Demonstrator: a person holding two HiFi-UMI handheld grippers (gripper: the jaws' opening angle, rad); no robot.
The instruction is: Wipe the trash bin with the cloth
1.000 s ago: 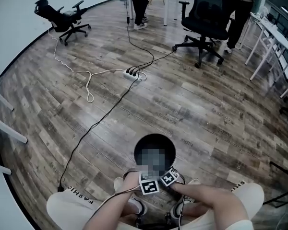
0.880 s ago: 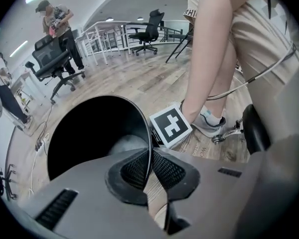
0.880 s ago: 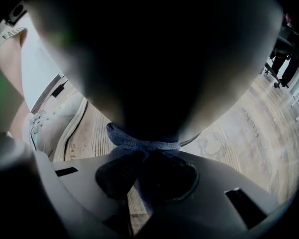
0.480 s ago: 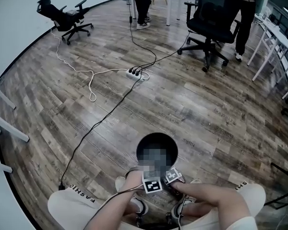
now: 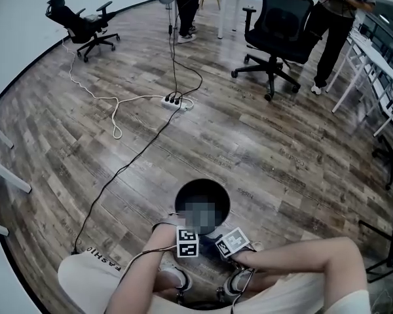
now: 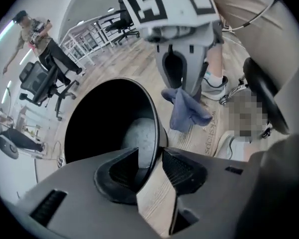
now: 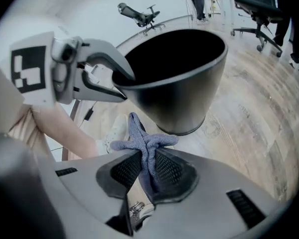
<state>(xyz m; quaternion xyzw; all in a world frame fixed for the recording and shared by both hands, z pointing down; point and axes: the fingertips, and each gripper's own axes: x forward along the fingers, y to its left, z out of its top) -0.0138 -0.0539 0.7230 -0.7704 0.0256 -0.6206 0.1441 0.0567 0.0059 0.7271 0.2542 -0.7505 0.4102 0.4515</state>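
A black round trash bin [image 5: 182, 198] stands on the wood floor between the person's feet. My left gripper [image 6: 152, 166] straddles the bin's near rim [image 6: 156, 133]. Its jaws are opening, with a gap showing on each side of the rim, one jaw inside the bin and one outside. My right gripper [image 7: 145, 168] is shut on a blue-grey cloth [image 7: 142, 143], which it holds just beside the bin's outer wall [image 7: 179, 93], low down. In the left gripper view the cloth [image 6: 187, 111] hangs from the right gripper [image 6: 182, 78] outside the bin.
A black cable [image 5: 128, 165] runs from a power strip [image 5: 175, 101] across the floor to the left of the bin. Office chairs [image 5: 275, 25] [image 5: 78, 21], white tables [image 5: 373, 54] and a standing person [image 5: 334, 25] are farther off. The person's shoes [image 5: 236, 281] flank the bin.
The left gripper's marker cube has moved left, away from the right gripper's cube. The head view has shifted a little; the bin stays between the feet.
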